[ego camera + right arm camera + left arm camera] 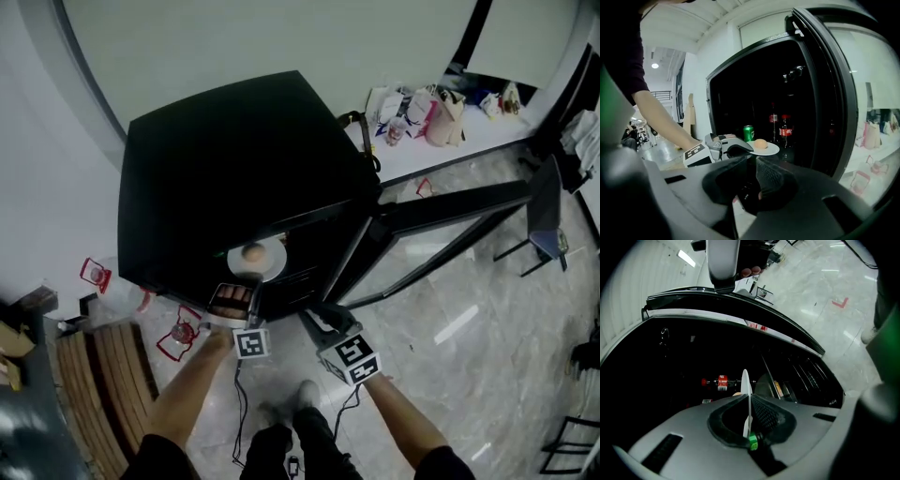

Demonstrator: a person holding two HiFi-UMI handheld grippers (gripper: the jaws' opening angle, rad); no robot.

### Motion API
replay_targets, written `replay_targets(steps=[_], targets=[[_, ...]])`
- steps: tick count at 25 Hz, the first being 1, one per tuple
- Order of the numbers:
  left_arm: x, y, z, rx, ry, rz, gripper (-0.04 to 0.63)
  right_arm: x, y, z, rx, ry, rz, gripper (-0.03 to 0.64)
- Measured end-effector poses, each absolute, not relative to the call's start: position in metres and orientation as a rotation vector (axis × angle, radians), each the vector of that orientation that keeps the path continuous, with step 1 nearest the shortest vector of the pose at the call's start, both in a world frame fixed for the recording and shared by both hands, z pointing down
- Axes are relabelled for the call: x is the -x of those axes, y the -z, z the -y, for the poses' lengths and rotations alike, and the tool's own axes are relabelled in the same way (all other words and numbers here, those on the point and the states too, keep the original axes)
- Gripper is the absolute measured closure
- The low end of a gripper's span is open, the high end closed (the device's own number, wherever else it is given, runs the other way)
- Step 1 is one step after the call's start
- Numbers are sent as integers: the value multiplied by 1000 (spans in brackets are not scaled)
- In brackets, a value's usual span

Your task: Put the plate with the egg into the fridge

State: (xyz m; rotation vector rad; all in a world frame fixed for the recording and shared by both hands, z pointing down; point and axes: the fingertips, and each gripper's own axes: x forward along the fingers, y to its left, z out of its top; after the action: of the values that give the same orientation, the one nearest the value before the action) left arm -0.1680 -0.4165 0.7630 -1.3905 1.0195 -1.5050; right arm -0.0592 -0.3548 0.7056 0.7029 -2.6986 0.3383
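A white plate (267,263) with a brown egg (252,251) on it hangs at the mouth of the open black fridge (225,178). My left gripper (242,286) is shut on the plate's near rim. Its own view shows the plate (746,383) edge-on between the pads. From the right gripper view the plate (769,150), the egg (761,143) and the left gripper (723,149) are seen in front of the dark shelves. My right gripper (319,317) sits low by the open door (441,225), its jaws (750,164) slightly apart and holding nothing.
Inside the fridge stand a green can (748,132) and two cola bottles (785,129). Another bottle (719,381) shows in the left gripper view. The glass door swings out to the right. Bags (417,112) sit on a ledge behind. A wooden bench (103,384) is on the left.
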Motion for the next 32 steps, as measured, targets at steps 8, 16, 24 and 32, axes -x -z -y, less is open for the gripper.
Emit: replay_targets(steps=[8,16,24,32], targets=[[163,-783,419,1425,1517,-983,575,97,-742,389,-662,-43,2602,551],[165,-787,417,1437,1546,-959,575,145,-794,403,-569,-126,2488,586],[167,-814,406,1693,1628,-908,567,153,-814,412,-583,-186,2465,607],[169,-810,397,1662,1650,-924,520,150,-814,414,-594,-182,2465,607]])
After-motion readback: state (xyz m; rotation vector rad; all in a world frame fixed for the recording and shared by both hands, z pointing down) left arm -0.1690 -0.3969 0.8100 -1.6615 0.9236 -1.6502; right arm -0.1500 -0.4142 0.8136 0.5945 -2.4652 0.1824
